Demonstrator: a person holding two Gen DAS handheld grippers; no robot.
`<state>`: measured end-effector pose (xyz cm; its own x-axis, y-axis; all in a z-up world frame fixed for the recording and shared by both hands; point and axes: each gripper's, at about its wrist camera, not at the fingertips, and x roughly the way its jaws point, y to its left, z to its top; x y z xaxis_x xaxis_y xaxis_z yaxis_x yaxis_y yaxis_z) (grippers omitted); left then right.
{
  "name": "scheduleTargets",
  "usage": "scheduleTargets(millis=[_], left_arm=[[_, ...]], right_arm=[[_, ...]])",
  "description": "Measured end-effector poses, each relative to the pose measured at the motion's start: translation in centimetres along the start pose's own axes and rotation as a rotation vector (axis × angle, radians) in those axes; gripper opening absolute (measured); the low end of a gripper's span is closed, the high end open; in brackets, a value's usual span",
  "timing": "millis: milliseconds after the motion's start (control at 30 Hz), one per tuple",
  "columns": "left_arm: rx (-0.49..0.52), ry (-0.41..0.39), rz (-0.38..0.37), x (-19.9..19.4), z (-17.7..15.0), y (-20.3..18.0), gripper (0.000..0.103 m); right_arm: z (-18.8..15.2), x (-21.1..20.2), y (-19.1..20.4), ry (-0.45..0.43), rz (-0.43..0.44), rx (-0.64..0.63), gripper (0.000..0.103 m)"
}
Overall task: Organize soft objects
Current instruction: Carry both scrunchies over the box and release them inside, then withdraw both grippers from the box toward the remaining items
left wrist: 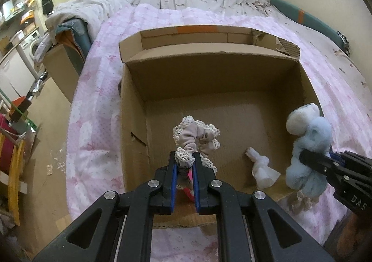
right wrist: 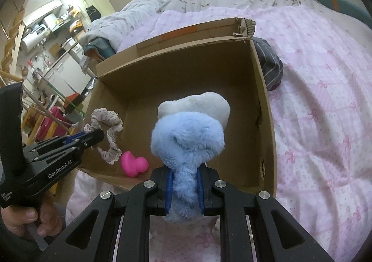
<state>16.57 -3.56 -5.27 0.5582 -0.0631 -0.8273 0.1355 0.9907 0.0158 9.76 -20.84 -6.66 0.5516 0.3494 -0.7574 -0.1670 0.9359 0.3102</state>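
Note:
An open cardboard box (left wrist: 137, 122) (right wrist: 265, 104) lies on a bed with a pink quilt. My left gripper (left wrist: 184, 159) (right wrist: 97, 137) is shut on a beige lace-edged scrunchie (left wrist: 197, 137) (right wrist: 109, 131), which hangs over the box's near left part. My right gripper (right wrist: 184, 173) (left wrist: 307, 157) is shut on a fluffy blue and white plush toy (right wrist: 188, 136) (left wrist: 307, 131), held above the box's near right rim. On the box floor lie a pink heart-shaped soft toy (right wrist: 133, 164) and a small white cloth item (left wrist: 262, 169).
A dark striped cloth (right wrist: 269, 64) lies on the quilt (right wrist: 325, 99) beside the box's right wall. A rumpled grey duvet (left wrist: 93, 6) is piled at the bed's far end. Left of the bed are floor clutter, a red case (right wrist: 53, 120) and kitchen appliances. A hand (right wrist: 34, 222) holds the left gripper's handle.

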Motion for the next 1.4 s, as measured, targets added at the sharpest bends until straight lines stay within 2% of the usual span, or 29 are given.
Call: scheduleTargets(millis=[300,433,500,567,633,1000,1100,1133,1167,1200,1233,1400], left_arm=[[0.008,0.012,-0.009,0.4,-0.2,-0.1,0.013],[0.013,0.017,-0.004,0.5,-0.2,-0.2,0.019],[0.018,0.012,-0.002,0.3,-0.2,-0.3,0.027],[0.021,0.004,-0.001,0.2,-0.3,-0.4,0.052],[0.019,-0.017,-0.001,-0.2,-0.3,-0.5,0.067],[0.017,-0.024,0.019,-0.4,-0.3,-0.3,0.067],[0.011,-0.028,0.022,-0.6,-0.3,-0.1,0.067],[0.01,-0.029,0.023,-0.6,-0.3,-0.1,0.067],[0.009,-0.031,0.024,-0.7,-0.3,-0.1,0.067],[0.01,-0.031,0.025,-0.7,-0.4,-0.1,0.067],[0.012,-0.031,0.028,-0.7,-0.4,-0.1,0.067],[0.011,-0.04,0.035,-1.1,-0.6,0.0,0.067]], right_arm=[[0.0,0.3,-0.1,0.01,-0.005,0.008,0.019],[0.0,0.4,-0.2,0.011,-0.005,0.011,0.019],[0.0,0.4,-0.2,0.011,-0.004,0.012,0.02],[-0.1,0.4,-0.2,0.012,-0.005,0.015,0.02],[-0.1,0.4,-0.2,0.012,-0.005,0.015,0.02],[-0.1,0.7,-0.4,0.022,-0.006,0.032,0.024],[-0.1,0.8,-0.4,0.026,-0.01,0.037,0.032],[-0.1,0.8,-0.5,0.028,-0.013,0.041,0.047],[-0.1,0.9,-0.6,0.032,-0.014,0.05,0.074],[-0.1,0.9,-0.8,0.031,-0.015,0.064,0.082],[-0.2,0.8,-1.0,0.024,-0.016,0.081,0.085],[-0.2,0.3,-1.3,-0.001,-0.006,0.104,0.085]])
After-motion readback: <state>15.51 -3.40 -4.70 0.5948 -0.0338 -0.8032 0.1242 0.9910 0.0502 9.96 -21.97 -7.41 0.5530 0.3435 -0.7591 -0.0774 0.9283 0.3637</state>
